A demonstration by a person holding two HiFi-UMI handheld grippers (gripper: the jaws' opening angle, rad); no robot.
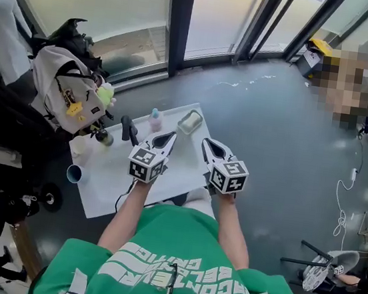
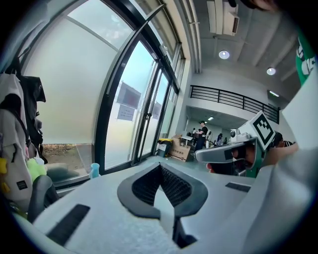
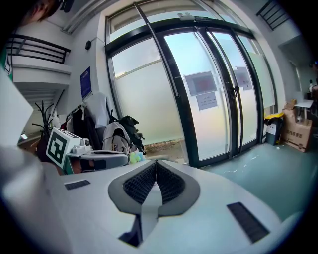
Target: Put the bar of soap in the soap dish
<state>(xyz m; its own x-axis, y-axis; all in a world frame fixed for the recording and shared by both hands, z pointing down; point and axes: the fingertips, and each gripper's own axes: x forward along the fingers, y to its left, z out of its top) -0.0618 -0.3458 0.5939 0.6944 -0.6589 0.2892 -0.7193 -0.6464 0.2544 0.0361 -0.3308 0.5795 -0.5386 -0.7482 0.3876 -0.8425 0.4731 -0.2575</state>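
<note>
Table (image 1: 108, 187), small and white, carries everything. Over its near side the left gripper (image 1: 172, 136) and right gripper (image 1: 206, 142) hover side by side, each with jaws pressed together on nothing. At the far edge sits the soap dish (image 1: 190, 121); whether the bar lies inside, I cannot tell.

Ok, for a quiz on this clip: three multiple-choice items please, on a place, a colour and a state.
1. Where is the pale rectangular soap dish? A near the white table's far edge; B on a shelf; C between jaws.
2. What colour is the person's T-shirt? A red; B green; C black.
3. Jaws of left gripper and right gripper? A both apart; B both shut, empty; C one apart.
Answers: A, it sits on the tabletop by the far edge; B, green fills the head view's bottom; B, both gripper views show them together, nothing between.
</note>
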